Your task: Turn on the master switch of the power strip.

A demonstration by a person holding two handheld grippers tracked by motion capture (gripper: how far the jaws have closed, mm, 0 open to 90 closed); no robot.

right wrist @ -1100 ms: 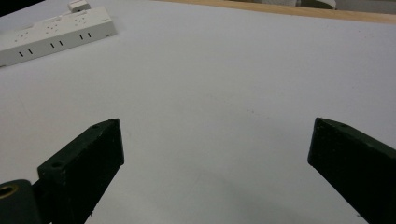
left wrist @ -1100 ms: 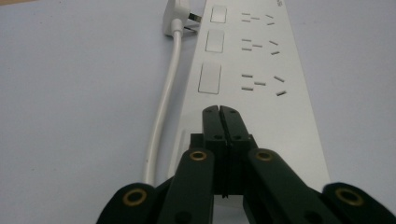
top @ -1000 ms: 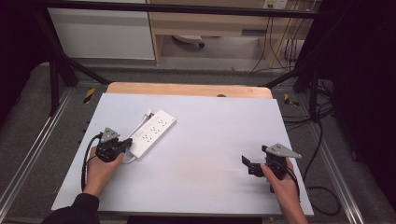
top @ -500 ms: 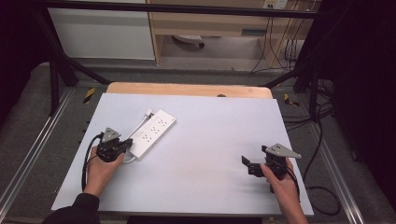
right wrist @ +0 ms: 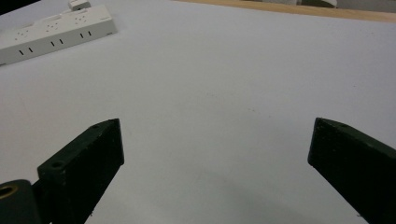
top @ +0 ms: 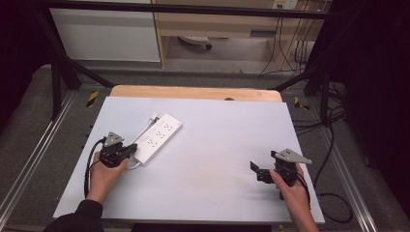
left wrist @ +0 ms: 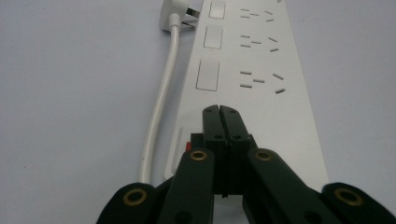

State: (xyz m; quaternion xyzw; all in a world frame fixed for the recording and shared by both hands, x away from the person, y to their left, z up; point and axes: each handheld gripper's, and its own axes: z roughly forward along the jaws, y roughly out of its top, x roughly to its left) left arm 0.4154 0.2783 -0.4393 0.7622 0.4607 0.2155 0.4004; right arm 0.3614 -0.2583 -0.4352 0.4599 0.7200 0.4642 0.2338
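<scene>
1. A white power strip [top: 157,137] lies flat on the tabletop [top: 217,145], in its left half and nearer the left edge than the middle. It sits slantwise, one end toward the far edge and the other toward the near-left corner, socket face up.

2. Its white cord [left wrist: 161,100] runs along one long side and doubles back to a plug [left wrist: 175,11] lying beside the far end of the strip, so the strip looks unplugged and free to be worked on.

3. The left gripper [top: 126,151] has its fingers [left wrist: 212,123] pressed together with nothing between them. The tips rest over the near end of the strip, right by a small red switch [left wrist: 188,146]. My guess is that the closed tips serve as a single prod for pressing that switch; whether they actually touch the strip I cannot tell.

4. The left hand [top: 104,169] lies low on the tabletop near the left edge, forearm coming up from the near edge, gripper pointing along the length of the strip.

5. The right gripper [top: 258,173] sits well apart from the strip, near the near-right corner. Its fingers [right wrist: 86,163] stand wide apart over bare tabletop, holding nothing.

6. The right hand [top: 290,191] rests close to the right edge, gripper aimed leftward across the tabletop toward the strip; it looks parked, waiting its turn.
</scene>
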